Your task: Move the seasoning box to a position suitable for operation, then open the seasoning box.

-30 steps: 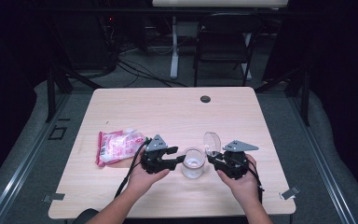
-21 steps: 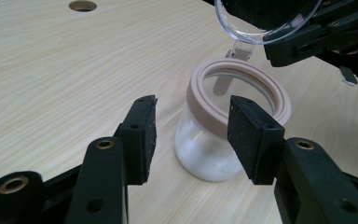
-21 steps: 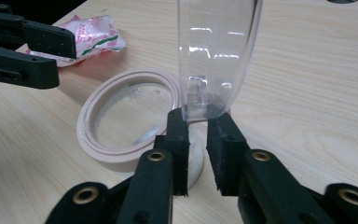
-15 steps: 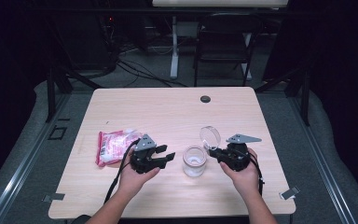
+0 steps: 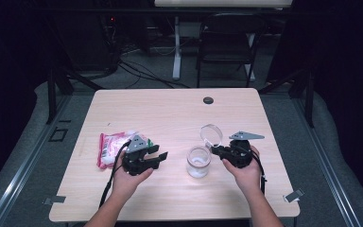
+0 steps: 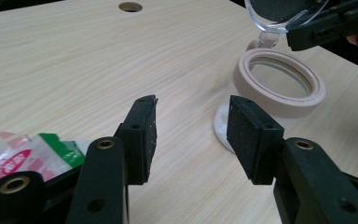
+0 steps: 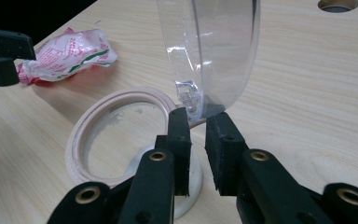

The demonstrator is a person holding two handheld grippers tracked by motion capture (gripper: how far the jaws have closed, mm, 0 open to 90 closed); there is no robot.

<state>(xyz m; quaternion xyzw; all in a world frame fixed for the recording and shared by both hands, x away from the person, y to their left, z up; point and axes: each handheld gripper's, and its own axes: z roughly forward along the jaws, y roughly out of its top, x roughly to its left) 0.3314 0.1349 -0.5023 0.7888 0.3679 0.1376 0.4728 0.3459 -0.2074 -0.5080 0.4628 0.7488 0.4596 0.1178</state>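
Pale wood worktop (image 5: 170, 113), dark room behind. Pink snack bag (image 5: 109, 147) far left, then left tongs (image 5: 159, 158) spread and empty, clear jar (image 5: 198, 162) mid-worktop, right tongs (image 5: 216, 150) just closed, pinching hinged clear lid (image 5: 211, 135) tilted up.

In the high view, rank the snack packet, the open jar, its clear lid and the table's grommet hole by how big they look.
1. snack packet, partly behind the left gripper
2. jar
3. clear lid, close to the jar in size and tilted, so this order is unsure
4. grommet hole, farthest from the camera
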